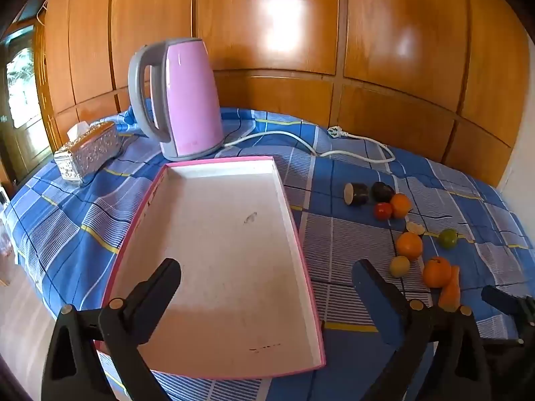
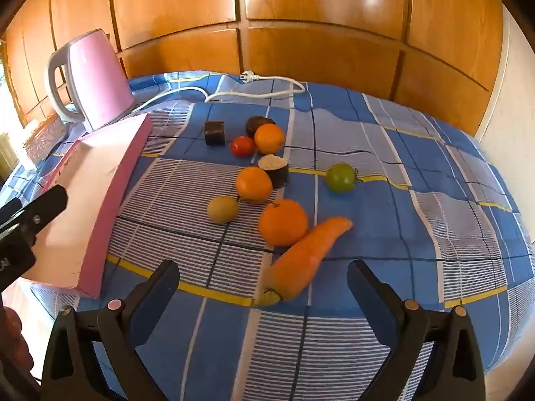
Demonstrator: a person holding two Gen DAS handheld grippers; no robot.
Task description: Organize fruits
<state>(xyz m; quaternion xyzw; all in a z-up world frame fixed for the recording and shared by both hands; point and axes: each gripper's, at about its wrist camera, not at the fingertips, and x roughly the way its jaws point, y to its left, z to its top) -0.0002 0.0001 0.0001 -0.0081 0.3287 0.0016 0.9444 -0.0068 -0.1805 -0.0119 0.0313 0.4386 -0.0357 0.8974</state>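
Blue checked cloth (image 2: 401,200) covered the worktop. Pink-rimmed white tray (image 1: 217,250) lay empty at centre-left of the left wrist view, with the pink kettle (image 1: 190,100) just behind it. Fruits lay loose on the cloth right of the tray: three oranges (nearest (image 2: 283,222)), red tomato (image 2: 242,146), green tomato (image 2: 341,177), a yellowish round fruit (image 2: 222,209). Carrot (image 2: 307,257) touched the nearest orange, lower centre of the right wrist view. Left claw (image 1: 267,287) spread wide above the tray, holding nothing. Right claw (image 2: 264,287) spread wide over the carrot's stem end, pads clear of it.
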